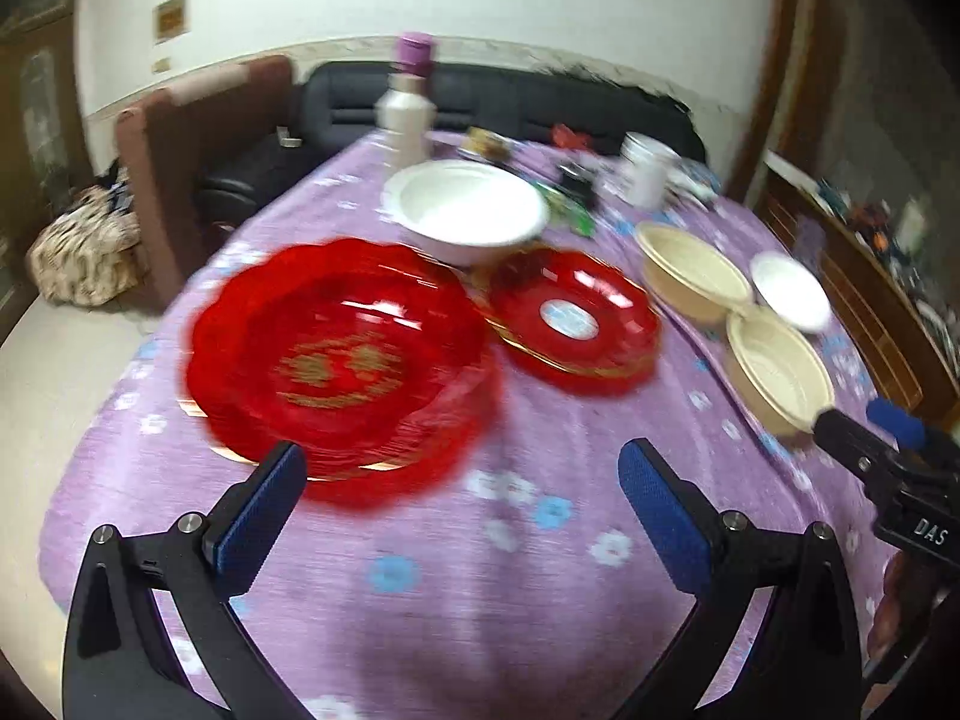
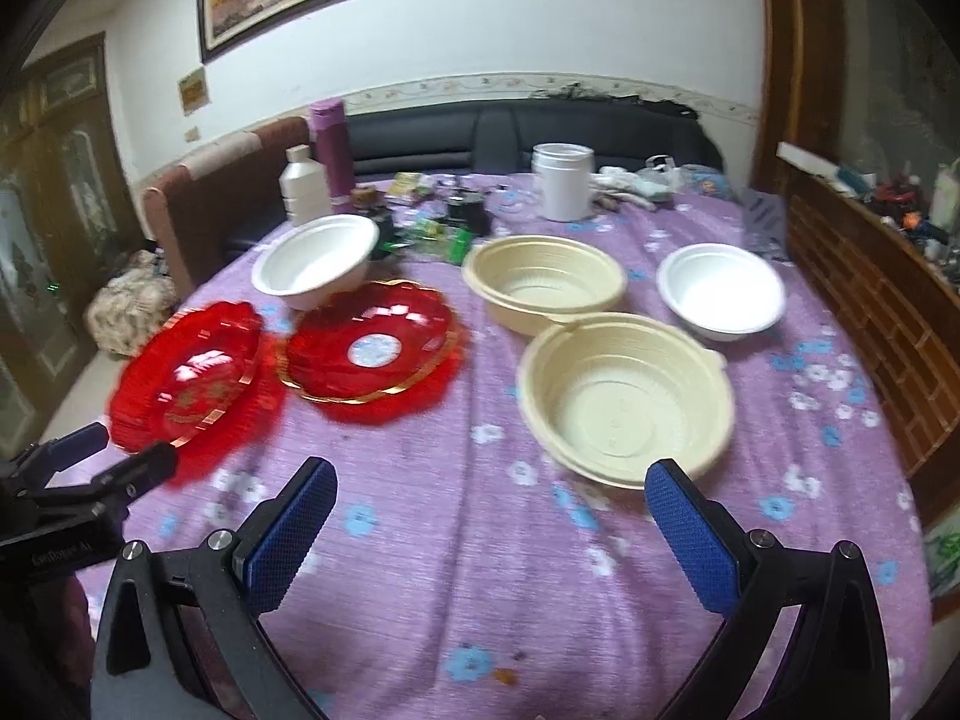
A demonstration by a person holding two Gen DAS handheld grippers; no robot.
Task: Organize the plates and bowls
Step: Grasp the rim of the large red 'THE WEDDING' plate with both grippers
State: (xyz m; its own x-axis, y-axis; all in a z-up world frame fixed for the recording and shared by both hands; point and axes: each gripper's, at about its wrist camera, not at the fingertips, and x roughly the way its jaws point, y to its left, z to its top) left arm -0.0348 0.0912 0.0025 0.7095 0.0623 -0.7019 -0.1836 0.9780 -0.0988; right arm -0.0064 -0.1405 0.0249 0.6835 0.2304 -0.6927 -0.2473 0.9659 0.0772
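Two red scalloped plates lie on the purple floral tablecloth: a large red plate (image 1: pixel 339 360) (image 2: pixel 192 384) with gold lettering and a second red plate (image 1: pixel 573 318) (image 2: pixel 372 348) with a clear centre. Behind them sits a white bowl (image 1: pixel 471 207) (image 2: pixel 315 267). To the right are two cream bowls, one near (image 1: pixel 777 369) (image 2: pixel 624 396) and one far (image 1: pixel 693 276) (image 2: pixel 543 282), and a small white bowl (image 1: pixel 789 291) (image 2: pixel 720 288). My left gripper (image 1: pixel 462 474) is open, its left pad at the large plate's near rim. My right gripper (image 2: pixel 492 498) is open, just short of the near cream bowl.
At the table's far end stand a white bottle (image 2: pixel 303 186), a purple flask (image 2: pixel 330 141), a white jar (image 2: pixel 564 180) and small clutter. A dark sofa (image 2: pixel 540 132) lies behind. A wooden cabinet (image 2: pixel 870 312) borders the right side. An armchair (image 1: pixel 180 150) stands at the left.
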